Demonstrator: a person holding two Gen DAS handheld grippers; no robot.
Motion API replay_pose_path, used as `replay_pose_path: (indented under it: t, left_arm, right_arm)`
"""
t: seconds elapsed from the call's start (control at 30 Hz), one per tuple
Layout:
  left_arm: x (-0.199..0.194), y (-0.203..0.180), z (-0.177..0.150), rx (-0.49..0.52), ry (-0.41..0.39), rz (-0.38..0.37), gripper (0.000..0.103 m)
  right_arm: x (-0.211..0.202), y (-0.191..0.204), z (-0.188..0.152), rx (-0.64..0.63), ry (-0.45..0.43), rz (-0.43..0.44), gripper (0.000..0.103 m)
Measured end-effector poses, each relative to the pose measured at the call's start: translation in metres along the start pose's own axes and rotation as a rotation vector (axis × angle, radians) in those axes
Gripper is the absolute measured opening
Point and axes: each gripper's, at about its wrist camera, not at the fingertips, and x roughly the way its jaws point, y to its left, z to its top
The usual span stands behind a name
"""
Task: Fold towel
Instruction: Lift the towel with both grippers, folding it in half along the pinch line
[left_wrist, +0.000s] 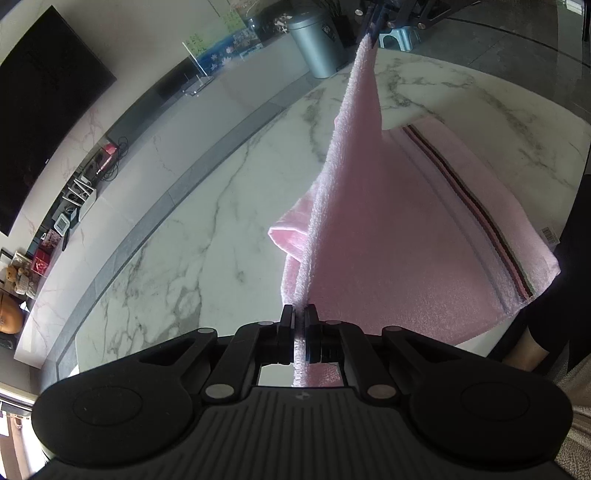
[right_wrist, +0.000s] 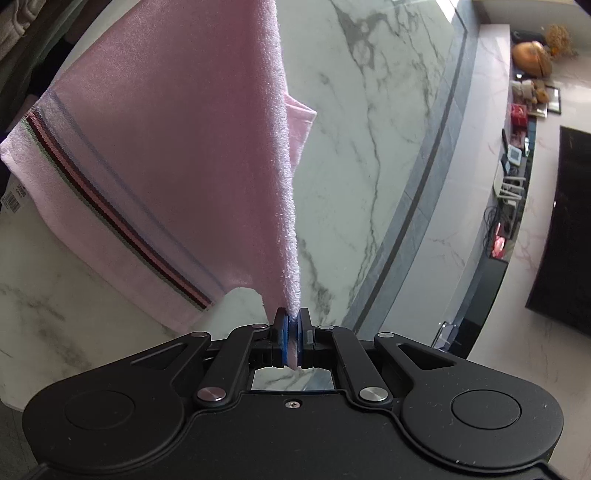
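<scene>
Your marble table (left_wrist: 155, 266) is the landmark here, and most of the pink towel (left_wrist: 406, 229) lies on its near side, by your body, with the striped band (left_wrist: 480, 218) running along the end that reaches the table's edge. The opposite long edge is lifted clear above the table and stretched taut in a line between your two grippers, so the cloth slopes from that raised edge down to the part at rest on the marble. Beyond the lifted edge, toward the table's middle, a small flap of towel (left_wrist: 288, 236) peeks out, so some cloth is already doubled or bunched underneath; how neatly it lies there cannot be told. Your left gripper (left_wrist: 300, 314) has its jaws pinched tight on one end of the raised edge, and your right gripper (right_wrist: 293, 317) is clamped just as tight on the other end, the cloth squeezed between its blue pads (right_wrist: 283, 339). By the look of it you are early in a fold: the edge is picked up, but it has not yet been carried across and laid down, and smoothing and any further folds remain.
</scene>
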Motion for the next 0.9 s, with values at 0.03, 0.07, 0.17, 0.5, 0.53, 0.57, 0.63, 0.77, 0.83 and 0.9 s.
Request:
replay_pose_path:
  t: [0.03, 0.07, 0.17, 0.5, 0.53, 0.57, 0.63, 0.77, 0.83, 0.9]
  left_arm:
    - [-0.003, 0.005, 0.005, 0.017, -0.007, 0.018, 0.004]
    - [-0.005, 0.010, 0.010, 0.032, -0.013, 0.034, 0.004]
    - [-0.018, 0.029, 0.031, 0.072, -0.045, 0.095, 0.004]
    - [-0.032, 0.070, 0.082, 0.182, -0.109, 0.220, 0.004]
    - [-0.029, 0.074, 0.086, 0.195, -0.111, 0.233, 0.004]
    - [-0.026, 0.077, 0.090, 0.204, -0.116, 0.248, 0.004]
    - [-0.019, 0.083, 0.097, 0.216, -0.128, 0.282, 0.004]
    - [-0.006, 0.100, 0.111, 0.175, -0.145, 0.308, 0.004]
    - [0.004, 0.111, 0.120, 0.170, -0.146, 0.331, 0.004]
    - [0.013, 0.120, 0.129, 0.176, -0.150, 0.365, 0.004]
  right_arm:
    - [-0.010, 0.000, -0.007, 0.030, 0.006, -0.009, 0.003]
    - [-0.019, -0.001, -0.012, 0.059, 0.010, -0.020, 0.003]
    - [-0.033, -0.007, -0.014, 0.111, 0.024, -0.046, 0.003]
    - [-0.090, -0.029, -0.051, 0.300, 0.023, -0.083, 0.003]
    - [-0.089, -0.033, -0.051, 0.316, 0.025, -0.091, 0.003]
    - [-0.087, -0.037, -0.052, 0.336, 0.028, -0.102, 0.003]
    - [-0.086, -0.045, -0.054, 0.370, 0.035, -0.124, 0.003]
    - [-0.080, -0.062, -0.057, 0.419, 0.053, -0.151, 0.003]
    - [-0.075, -0.074, -0.058, 0.441, 0.057, -0.169, 0.003]
    - [-0.069, -0.089, -0.060, 0.468, 0.058, -0.191, 0.003]
